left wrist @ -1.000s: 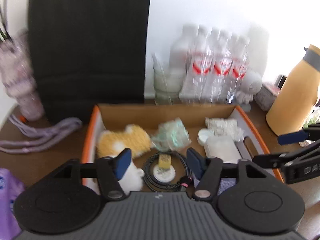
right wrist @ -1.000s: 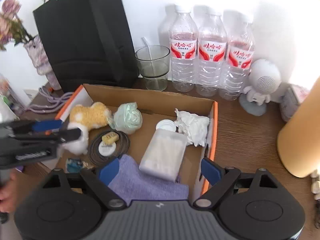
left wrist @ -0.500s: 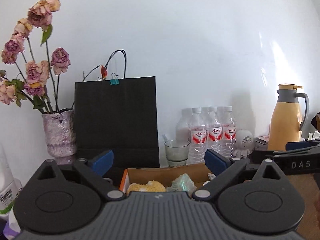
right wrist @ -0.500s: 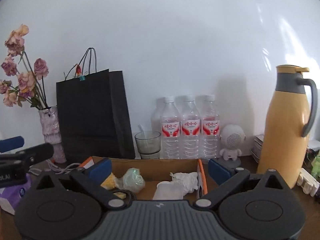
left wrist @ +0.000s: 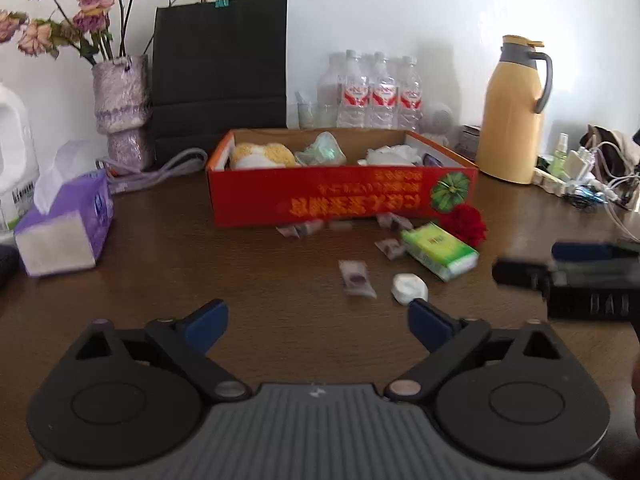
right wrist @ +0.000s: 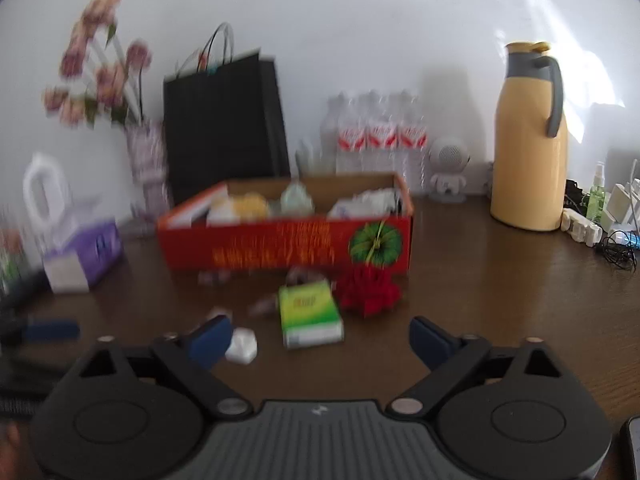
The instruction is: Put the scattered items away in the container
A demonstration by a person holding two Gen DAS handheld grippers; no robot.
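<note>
Scattered bits are what's left on the tabletop (left wrist: 248, 280) in front of the red cardboard box (left wrist: 344, 196): a green tissue pack (left wrist: 440, 250), a red fabric flower (left wrist: 466, 224) touching the box's front corner, a small white lump (left wrist: 410, 288) and a few little wrapped sachets (left wrist: 357, 279). The box already has a plush toy, some crumpled stuff and more inside. Both tools are empty right now: left hand-held gripper (left wrist: 318, 326) has its fingers spread wide, hovering low over bare wood, and the right hand-held gripper (right wrist: 320, 340) is spread too, with the green pack roughly ahead of it. Stuff I'd worry about: those sachets look flat and light, so a pinch could just skid them along the wood. The flower sits so close to the box wall that a finger might shove the box instead. The right view is pretty blurry, so lining up is iffy.
</note>
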